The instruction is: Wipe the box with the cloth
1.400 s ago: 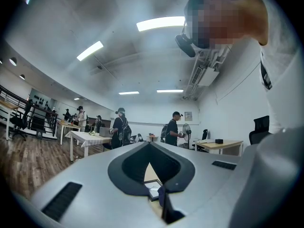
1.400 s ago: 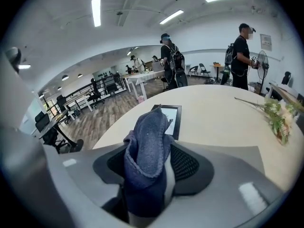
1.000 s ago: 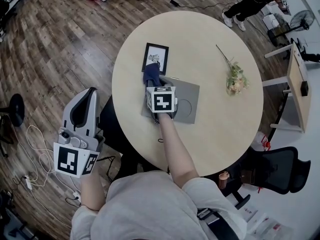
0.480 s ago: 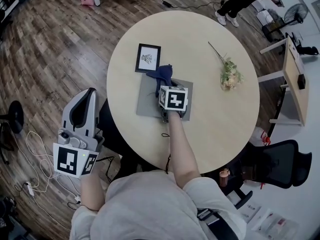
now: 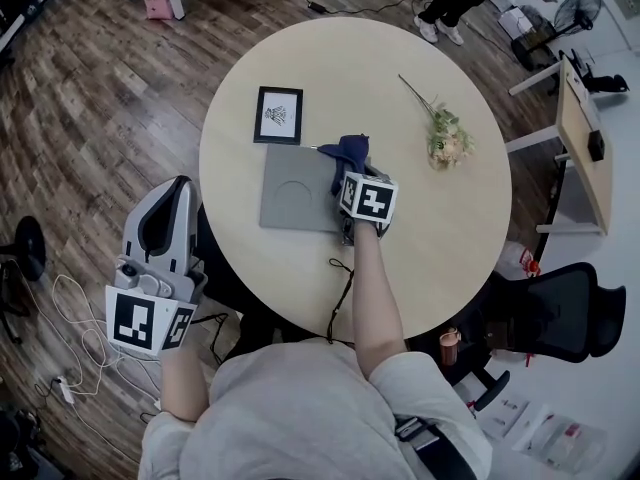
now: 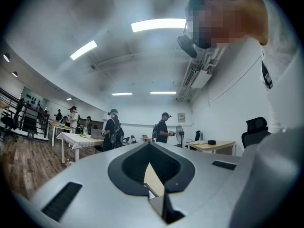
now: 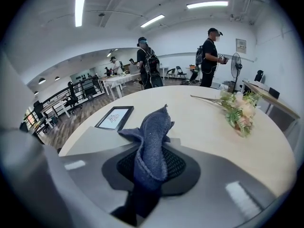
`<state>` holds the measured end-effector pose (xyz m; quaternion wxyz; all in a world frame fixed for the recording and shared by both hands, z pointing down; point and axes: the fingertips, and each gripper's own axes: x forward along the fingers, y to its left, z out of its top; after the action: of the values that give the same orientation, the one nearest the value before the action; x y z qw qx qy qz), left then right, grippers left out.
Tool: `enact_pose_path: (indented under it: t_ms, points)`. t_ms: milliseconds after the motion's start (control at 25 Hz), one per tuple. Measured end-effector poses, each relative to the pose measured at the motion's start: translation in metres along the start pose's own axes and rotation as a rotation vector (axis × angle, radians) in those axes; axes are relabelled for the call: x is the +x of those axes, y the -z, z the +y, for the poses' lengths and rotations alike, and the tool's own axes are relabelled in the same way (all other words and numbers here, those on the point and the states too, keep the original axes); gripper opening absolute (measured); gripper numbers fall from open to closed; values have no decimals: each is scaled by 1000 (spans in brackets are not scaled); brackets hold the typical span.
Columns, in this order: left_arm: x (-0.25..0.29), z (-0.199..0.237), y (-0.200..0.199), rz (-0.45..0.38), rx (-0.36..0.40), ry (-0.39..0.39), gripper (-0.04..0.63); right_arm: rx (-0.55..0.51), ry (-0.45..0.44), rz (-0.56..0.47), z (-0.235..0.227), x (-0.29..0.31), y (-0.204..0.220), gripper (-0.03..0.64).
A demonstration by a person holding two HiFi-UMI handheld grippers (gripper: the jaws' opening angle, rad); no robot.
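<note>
Seemingly mid-wipe: my right gripper point(image 5: 351, 171) jaws clamp the blue cloth point(image 5: 345, 151) at the flat grey box point(image 5: 295, 190)'s upper-right corner, centre frame, while the left gripper point(image 5: 176, 186) jaws sit closed and empty at lower left; next I'd sweep leftward across it.

Right gripper point(image 5: 354, 173): forearm stretched out ahead of the torso, wrist pitched down, jaws clamped on the cloth point(image 5: 345, 151). Left gripper point(image 5: 170, 186): held low at the person's left side, elbow bent, pointing level and forward, jaws together.

Bright ceiling strips — fisheye-warped edges.
</note>
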<state>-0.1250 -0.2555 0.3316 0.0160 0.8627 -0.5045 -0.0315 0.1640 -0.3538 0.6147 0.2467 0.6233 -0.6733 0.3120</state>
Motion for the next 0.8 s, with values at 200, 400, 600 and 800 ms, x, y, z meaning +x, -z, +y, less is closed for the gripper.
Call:
enact_pose_path:
  t_ms: [200,400,600,800]
  points:
    - [4,-10,-2,-4,1,21,2,26,49,0,-31,-9,5,87]
    - [5,-16,-3,-8,5,32,2,18,75,6,-45,-13,8,87]
    - [1,-14,-7,-15,7,35,2,75,26,-17,-21,-22,4,86]
    - [-5,-12,-9,-22,5,34,2,59,-128,-44,51,-27,3,86]
